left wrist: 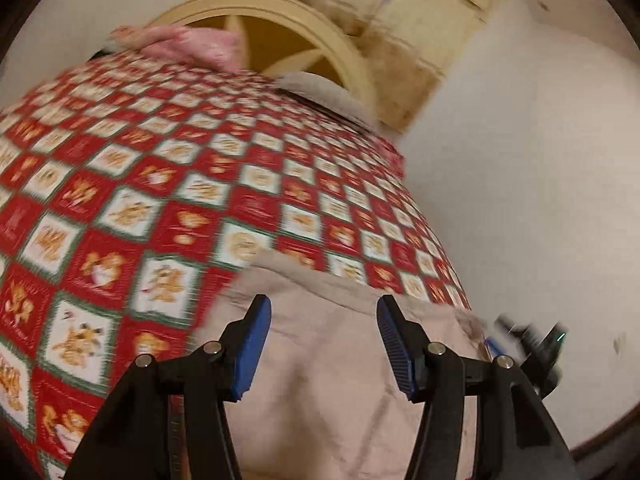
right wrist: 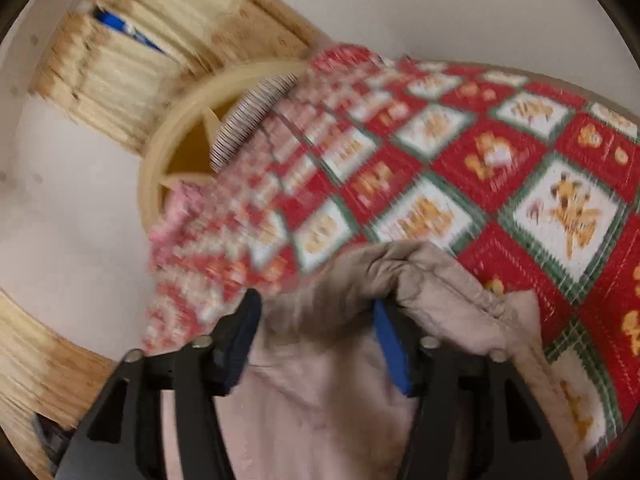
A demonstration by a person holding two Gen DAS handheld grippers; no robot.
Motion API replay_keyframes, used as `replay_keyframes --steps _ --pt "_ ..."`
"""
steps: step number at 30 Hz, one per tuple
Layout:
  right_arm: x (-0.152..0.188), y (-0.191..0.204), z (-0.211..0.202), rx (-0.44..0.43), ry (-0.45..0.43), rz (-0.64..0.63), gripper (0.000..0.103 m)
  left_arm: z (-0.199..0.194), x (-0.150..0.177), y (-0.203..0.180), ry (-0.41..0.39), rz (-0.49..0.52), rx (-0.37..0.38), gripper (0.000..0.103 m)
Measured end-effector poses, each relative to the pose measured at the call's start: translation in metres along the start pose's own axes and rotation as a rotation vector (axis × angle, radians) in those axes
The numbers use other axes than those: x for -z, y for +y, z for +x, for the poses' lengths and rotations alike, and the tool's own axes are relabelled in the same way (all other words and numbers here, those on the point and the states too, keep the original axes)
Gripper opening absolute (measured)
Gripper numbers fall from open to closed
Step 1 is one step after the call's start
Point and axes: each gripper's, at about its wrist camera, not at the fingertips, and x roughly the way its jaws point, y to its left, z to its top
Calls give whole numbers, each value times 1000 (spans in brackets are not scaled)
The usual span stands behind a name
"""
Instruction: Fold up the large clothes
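Note:
A beige padded garment (left wrist: 332, 360) lies on a surface covered by a red, white and green checked cloth (left wrist: 180, 184). My left gripper (left wrist: 324, 340) is open just above the garment, its blue pads (left wrist: 252, 344) wide apart with nothing between them. In the right wrist view the garment (right wrist: 432, 280) is bunched up on the checked cloth (right wrist: 460, 160). My right gripper (right wrist: 316, 340) is open, with loose folds of the garment lying between and over its fingers. The right gripper (left wrist: 532, 340) also shows at the garment's right edge in the left wrist view.
A pink cloth (left wrist: 188, 44) and a grey striped cloth (right wrist: 248, 116) lie at the far end of the surface. A round wooden frame (left wrist: 320, 36) and wooden slats (right wrist: 120, 60) stand behind it. White floor or wall (left wrist: 520, 180) lies beside the surface.

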Motion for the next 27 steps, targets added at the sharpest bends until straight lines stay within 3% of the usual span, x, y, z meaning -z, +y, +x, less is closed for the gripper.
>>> replay_keyframes --steps 1,4,5,7,11,13,17,20,21,23,25,27 --pt "-2 6 -14 -17 -35 -7 83 5 3 -9 8 16 6 56" --pt "-6 30 -58 -80 -113 -68 84 33 6 -22 38 55 -31 56" --pt "-5 44 -69 -86 -94 -129 79 39 11 -29 46 92 -54 56" --pt "4 72 -79 -20 -42 -291 44 52 18 -39 42 170 -110 56" --pt "47 118 -82 71 -2 -631 39 73 27 -51 7 321 -306 56" --pt "68 132 -70 159 -30 -741 39 89 25 -50 0 381 -407 56" --pt "58 125 -26 248 -35 -731 39 119 11 -32 27 394 -495 56" --pt "43 107 25 281 79 -778 34 143 0 -9 66 334 -523 56" --pt "42 95 45 322 131 -786 29 148 0 -3 76 318 -523 56" --pt "41 72 68 405 171 -787 29 162 3 10 91 285 -541 56" --pt "40 38 86 440 203 -713 28 176 10 25 94 251 -534 59" --pt "31 18 82 388 174 -593 27 183 16 33 80 215 -523 68"
